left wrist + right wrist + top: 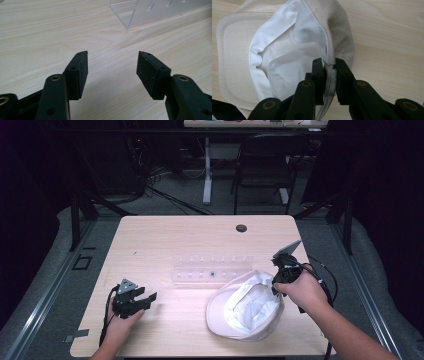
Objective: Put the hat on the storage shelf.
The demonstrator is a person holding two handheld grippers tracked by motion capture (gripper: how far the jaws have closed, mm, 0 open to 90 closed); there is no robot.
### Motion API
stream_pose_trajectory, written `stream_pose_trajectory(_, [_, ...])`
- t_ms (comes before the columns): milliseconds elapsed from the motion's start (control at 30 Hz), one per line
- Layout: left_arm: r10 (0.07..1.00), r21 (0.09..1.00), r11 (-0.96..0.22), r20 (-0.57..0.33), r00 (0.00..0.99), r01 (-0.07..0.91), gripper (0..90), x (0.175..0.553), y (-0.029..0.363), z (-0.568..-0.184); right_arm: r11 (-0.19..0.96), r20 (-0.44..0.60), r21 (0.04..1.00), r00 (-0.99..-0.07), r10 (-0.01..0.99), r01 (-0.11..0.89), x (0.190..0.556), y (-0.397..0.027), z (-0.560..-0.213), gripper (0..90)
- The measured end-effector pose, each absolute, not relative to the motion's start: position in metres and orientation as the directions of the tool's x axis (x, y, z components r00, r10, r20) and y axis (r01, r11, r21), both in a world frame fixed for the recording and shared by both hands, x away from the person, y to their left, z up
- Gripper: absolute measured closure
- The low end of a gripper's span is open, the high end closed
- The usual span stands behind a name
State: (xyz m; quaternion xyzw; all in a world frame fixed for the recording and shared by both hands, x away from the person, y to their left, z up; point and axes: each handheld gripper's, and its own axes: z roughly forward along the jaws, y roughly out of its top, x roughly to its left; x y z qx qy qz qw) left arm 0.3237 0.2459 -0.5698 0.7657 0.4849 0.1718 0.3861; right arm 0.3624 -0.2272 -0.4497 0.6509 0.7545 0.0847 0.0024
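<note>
right gripper view has the right gripper (329, 65) clenched on the back rim of the upturned cream cloth cap (287, 50), whose brim points away toward the person's left. left gripper (112, 65), jaws spread and empty, sits well apart from it.

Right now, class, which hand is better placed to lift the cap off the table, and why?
The right. The right gripper is already shut on the cap at its back rim, while the left gripper rests open, well apart from it.
</note>
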Motion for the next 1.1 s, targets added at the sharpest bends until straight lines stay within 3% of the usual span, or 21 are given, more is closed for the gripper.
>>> stream_pose_trajectory(1100, [0.87, 0.748, -0.245, -0.111, 0.481, 0.617, 43.2, 0.323, 0.246, -0.569, 0.096, 0.085, 0.052, -0.1, 0.991, 0.994, 0.375, -0.21, -0.39, 80.3])
